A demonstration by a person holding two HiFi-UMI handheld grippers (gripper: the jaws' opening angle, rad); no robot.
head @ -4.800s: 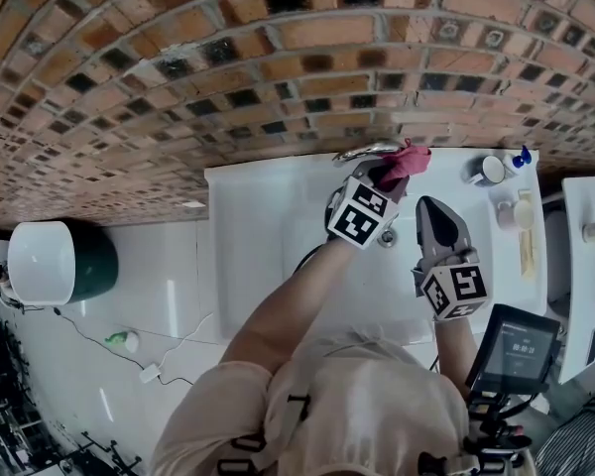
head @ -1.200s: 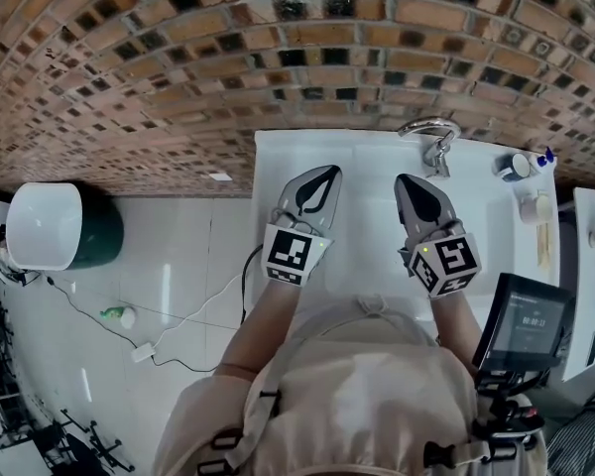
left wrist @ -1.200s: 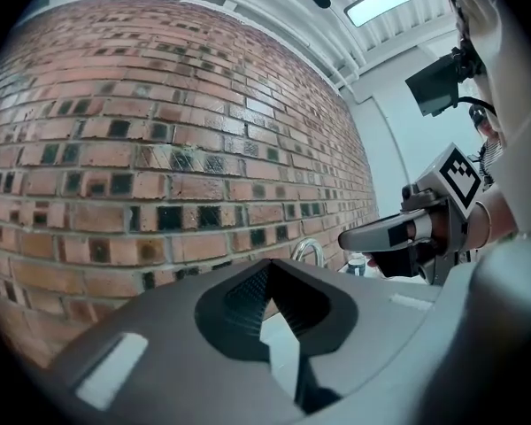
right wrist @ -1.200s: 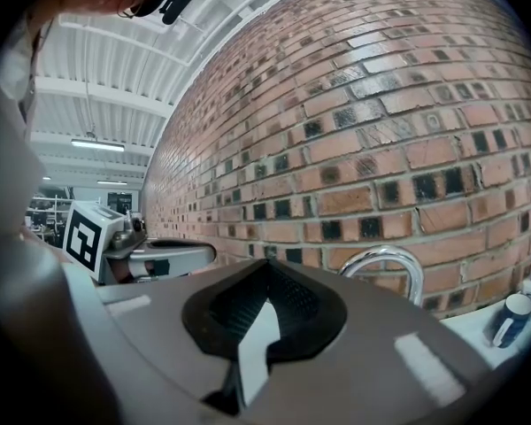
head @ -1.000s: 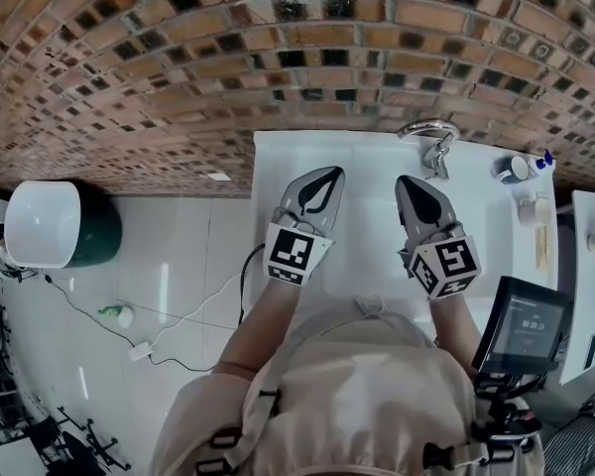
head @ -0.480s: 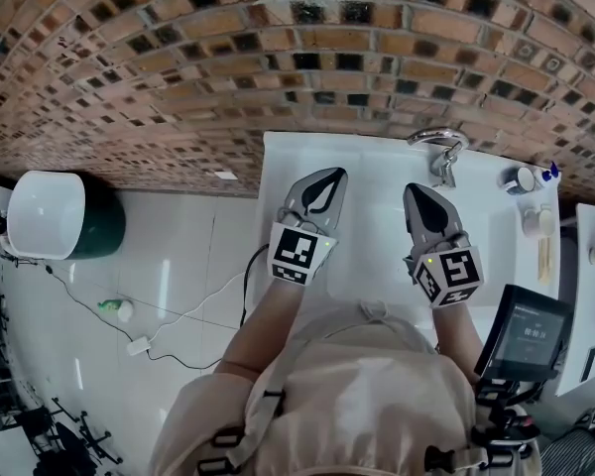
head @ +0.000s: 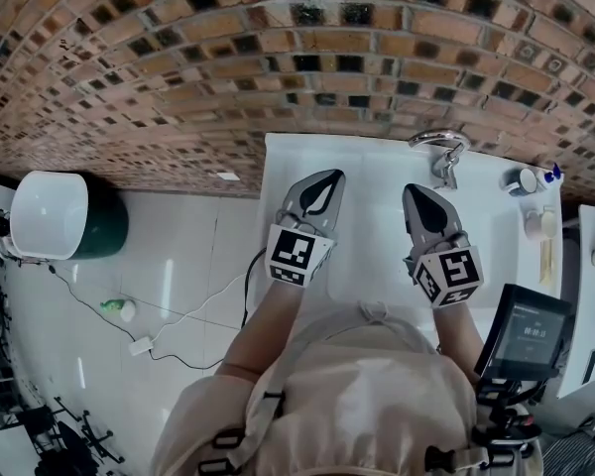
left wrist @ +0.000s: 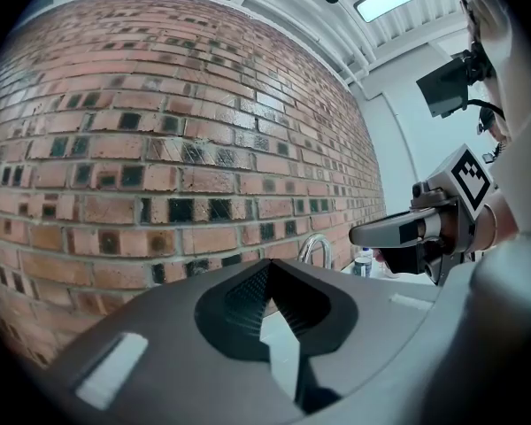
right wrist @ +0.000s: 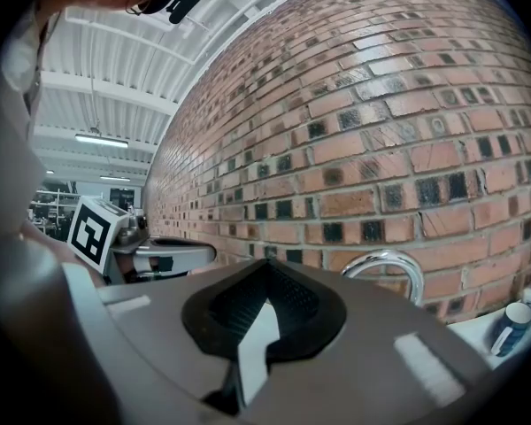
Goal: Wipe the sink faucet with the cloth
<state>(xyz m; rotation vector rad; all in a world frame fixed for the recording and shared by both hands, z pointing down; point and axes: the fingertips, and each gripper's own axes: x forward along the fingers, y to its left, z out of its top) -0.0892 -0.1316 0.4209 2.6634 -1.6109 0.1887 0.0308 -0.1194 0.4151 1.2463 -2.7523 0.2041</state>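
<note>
Left gripper (head: 326, 175) and right gripper (head: 414, 188) hover before the curved chrome faucet (head: 438, 147).
Both jaws closed, empty, no cloth visible: wiping looks over, more would need the cloth.

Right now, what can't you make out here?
Cloth: in no view.
Faucet base: right gripper view, behind the right tool's body.
Sink basin: head view, partly covered by the left tool and right tool.
Containers at the sink's right end: head view, too small to identify.
Screen text: head view, too small.

A washing corner in an industrial hall: white sink (head: 377, 167) with chrome faucet (head: 438, 147) against a brick wall (head: 278, 58), tiled floor (head: 178, 256), corrugated roof (right wrist: 97, 51) overhead
</note>
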